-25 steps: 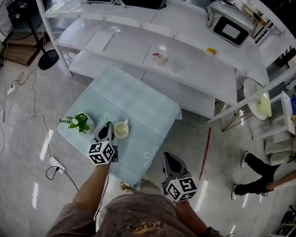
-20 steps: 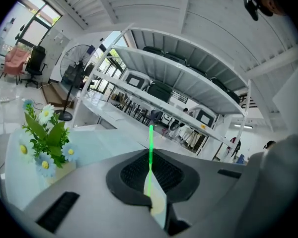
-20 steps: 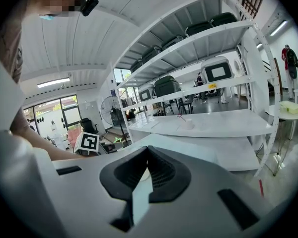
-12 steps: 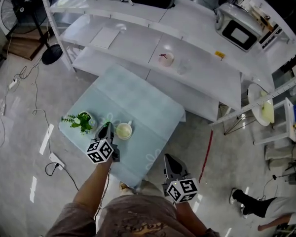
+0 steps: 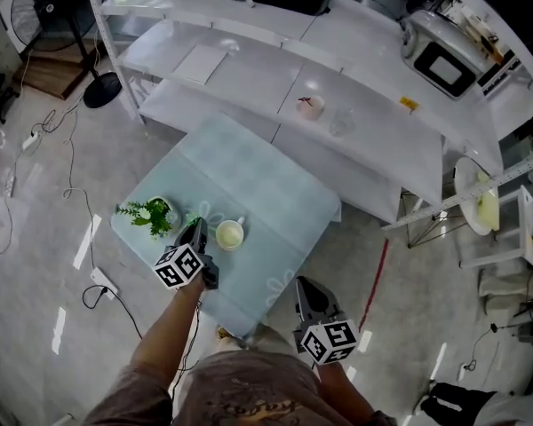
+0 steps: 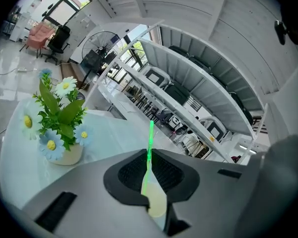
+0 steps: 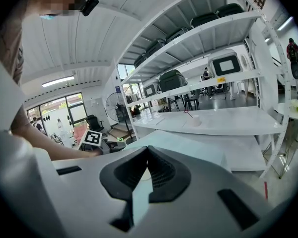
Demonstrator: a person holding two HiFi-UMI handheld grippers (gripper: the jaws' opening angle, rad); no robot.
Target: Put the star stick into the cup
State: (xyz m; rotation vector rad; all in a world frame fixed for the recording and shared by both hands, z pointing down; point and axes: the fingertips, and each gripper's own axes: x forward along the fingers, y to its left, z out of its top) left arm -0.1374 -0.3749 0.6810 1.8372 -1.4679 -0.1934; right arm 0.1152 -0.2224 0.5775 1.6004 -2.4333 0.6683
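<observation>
A cream cup [image 5: 229, 234] stands on the pale blue table [image 5: 258, 180], near its front left. My left gripper [image 5: 197, 231] hovers just left of the cup and is shut on the thin green star stick [image 6: 149, 145], which juts up past the jaw tips; a green tip of the stick [image 5: 192, 221] shows at the gripper's nose. Its star end cannot be made out. My right gripper [image 5: 304, 284] hangs off the table's front edge, over the floor, jaws together with nothing between them [image 7: 148, 155].
A small potted plant [image 5: 149, 213] with flowers [image 6: 59, 118] stands just left of my left gripper. Behind the table runs a white shelf [image 5: 373, 149] bearing a small white cup [image 5: 310, 106] and a glass [image 5: 341, 122]. Cables lie on the floor at left.
The head view has drifted, so the table sits a little further right. My left gripper stays beside the cup with the stick. A person at right has walked toward the bottom edge.
</observation>
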